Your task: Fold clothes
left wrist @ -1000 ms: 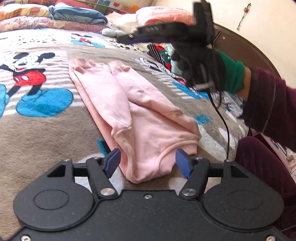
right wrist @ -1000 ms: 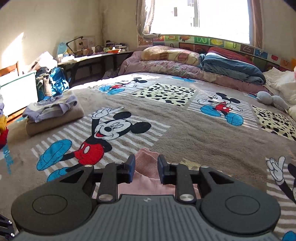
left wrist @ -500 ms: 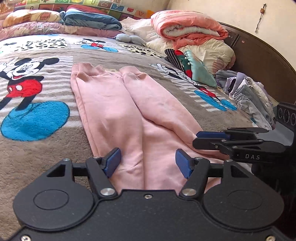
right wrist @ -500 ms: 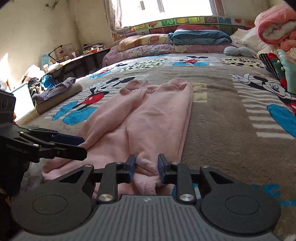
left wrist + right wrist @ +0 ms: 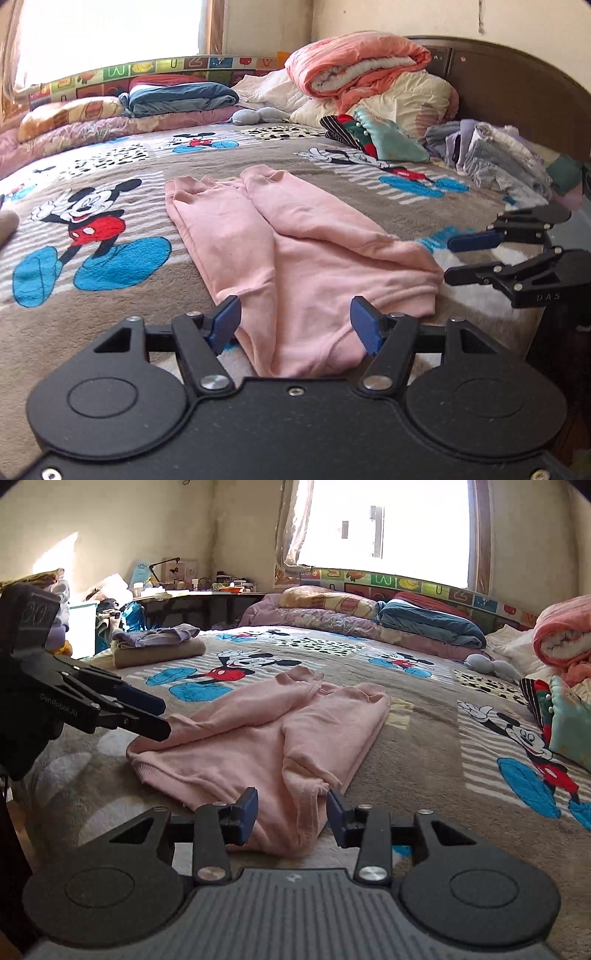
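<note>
Pink sweatpants (image 5: 303, 258) lie flat on the bed's Mickey Mouse blanket (image 5: 122, 302), legs side by side, cuffs twd the window. Left hand-held gripper (image 5: 295, 321) is released, jaws wide apart over the waistband end, not gripping. Right hand-held gripper (image 5: 291, 812) also released, straddling fabric at the near corner. Folded clothes pile (image 5: 159, 646) sits well apart at bed edge.

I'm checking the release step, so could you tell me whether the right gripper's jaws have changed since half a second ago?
Yes. The right gripper has opened: its jaws now stand apart around the pink trousers' near edge.
</note>
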